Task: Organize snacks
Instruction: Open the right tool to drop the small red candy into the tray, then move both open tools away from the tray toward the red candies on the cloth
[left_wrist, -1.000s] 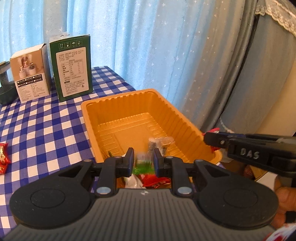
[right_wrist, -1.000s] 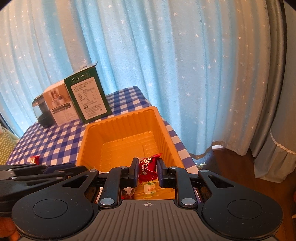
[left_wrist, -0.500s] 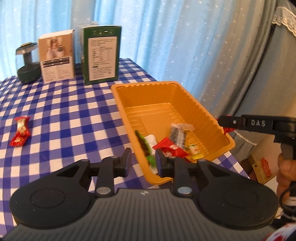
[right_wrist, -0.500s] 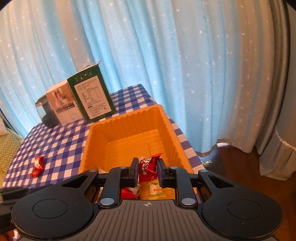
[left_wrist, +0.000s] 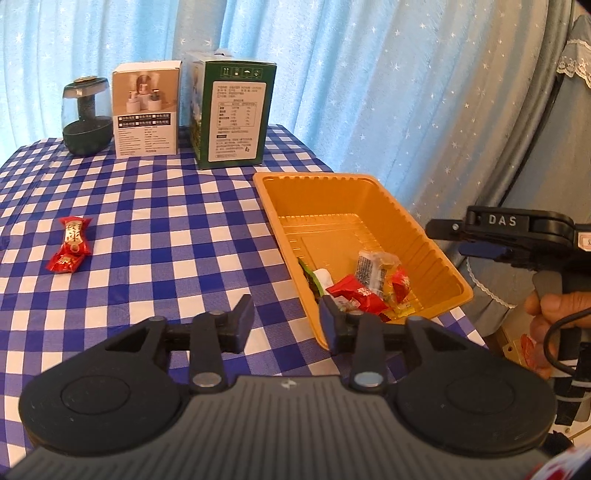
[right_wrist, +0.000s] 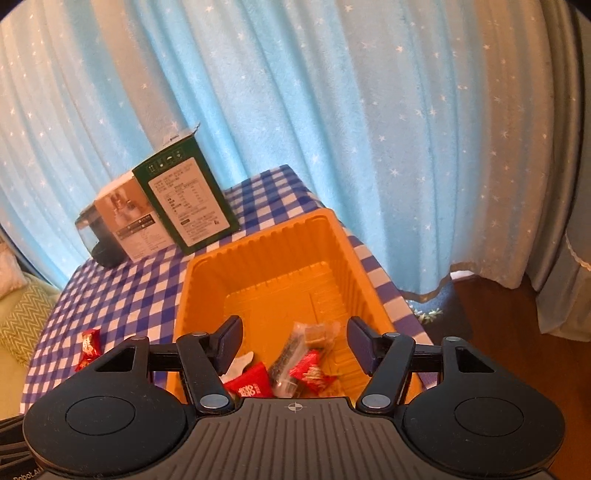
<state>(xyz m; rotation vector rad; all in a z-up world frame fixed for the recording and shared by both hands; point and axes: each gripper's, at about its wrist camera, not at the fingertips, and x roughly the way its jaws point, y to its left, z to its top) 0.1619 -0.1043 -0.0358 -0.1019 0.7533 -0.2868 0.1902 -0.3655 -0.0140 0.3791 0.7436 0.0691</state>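
The right gripper (right_wrist: 293, 343) hangs over the near end of the orange tray (right_wrist: 207, 280), its jaws just sprung wide and empty; the wrapped snacks (right_wrist: 280, 369) lie loose in the tray beneath. The left gripper (left_wrist: 286, 319), jaws just parting to a narrow gap and holding nothing, sits over the checked tablecloth (left_wrist: 166, 229) beside the tray's near corner. One red candy (left_wrist: 70, 243) lies alone toward the table's left edge.

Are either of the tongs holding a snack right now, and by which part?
Nothing is held. The right tongs have just opened above the orange tray; the left tongs are opening, empty.
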